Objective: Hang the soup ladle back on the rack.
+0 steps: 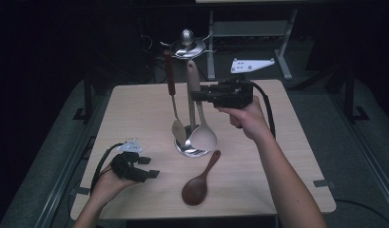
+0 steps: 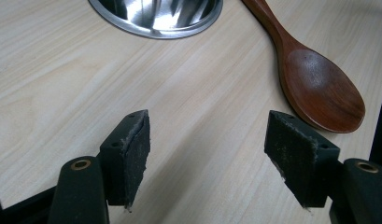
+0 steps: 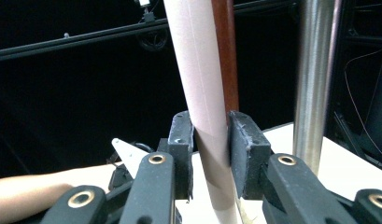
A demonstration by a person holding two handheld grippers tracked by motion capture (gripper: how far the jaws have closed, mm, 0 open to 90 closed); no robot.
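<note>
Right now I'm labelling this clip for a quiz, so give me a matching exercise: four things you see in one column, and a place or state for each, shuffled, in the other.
Things:
1. dark brown wooden spoon
2. pale long-handled ladle
3. left gripper
4. red-handled metal spoon

Places or states:
A. handle between the jaws of the right gripper
B. hanging on the steel utensil stand, away from both grippers
C. lying flat on the light wooden table
D. jaws apart, nothing between them, low over the table

Pairs: 1-C, 2-A, 3-D, 4-B
</note>
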